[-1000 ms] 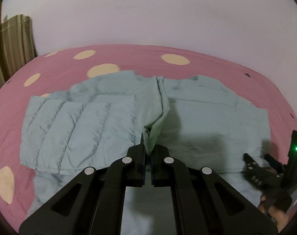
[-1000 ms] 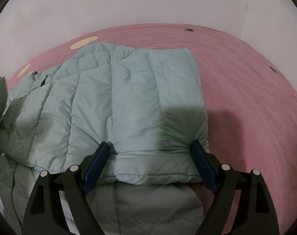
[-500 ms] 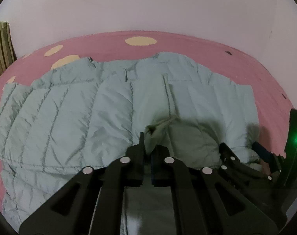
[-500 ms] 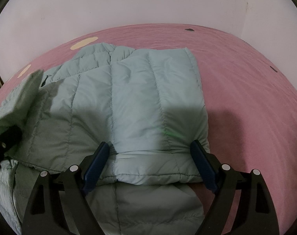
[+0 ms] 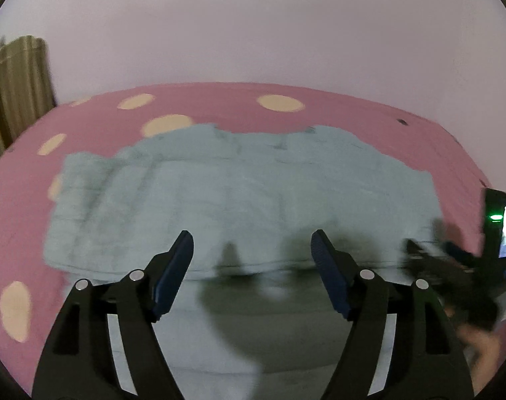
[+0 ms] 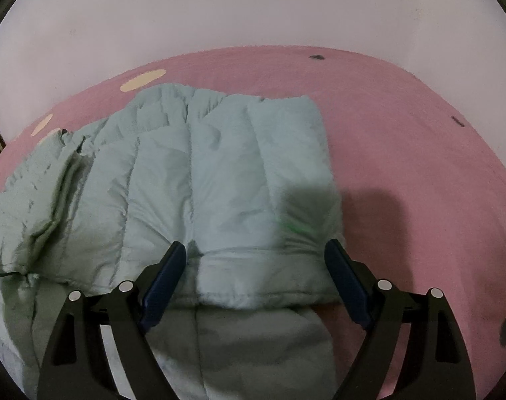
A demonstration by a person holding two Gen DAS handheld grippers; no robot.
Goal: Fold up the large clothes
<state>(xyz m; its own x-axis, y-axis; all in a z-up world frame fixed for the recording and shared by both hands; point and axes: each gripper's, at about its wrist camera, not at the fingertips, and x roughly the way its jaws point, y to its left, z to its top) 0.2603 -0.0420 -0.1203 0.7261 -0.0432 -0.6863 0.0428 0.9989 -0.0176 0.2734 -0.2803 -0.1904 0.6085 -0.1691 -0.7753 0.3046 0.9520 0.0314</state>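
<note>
A pale green quilted jacket (image 5: 246, 193) lies spread on a pink bed. In the left wrist view my left gripper (image 5: 253, 260) is open and empty, held just above the jacket's near folded edge. In the right wrist view the jacket (image 6: 199, 193) fills the left and middle, with a folded panel on top. My right gripper (image 6: 254, 266) is open over the folded panel's near hem, holding nothing. The right gripper also shows as a dark blurred shape in the left wrist view (image 5: 432, 260).
The pink bedsheet (image 5: 219, 106) has cream spots, and it shows bare at the right of the right wrist view (image 6: 419, 166). A white wall stands behind the bed. A striped curtain (image 5: 16, 80) hangs at the far left.
My left gripper carried the jacket's edge over to the right, then opened and let it go. The flap now lies flat. My right gripper stayed open and barely moved.
</note>
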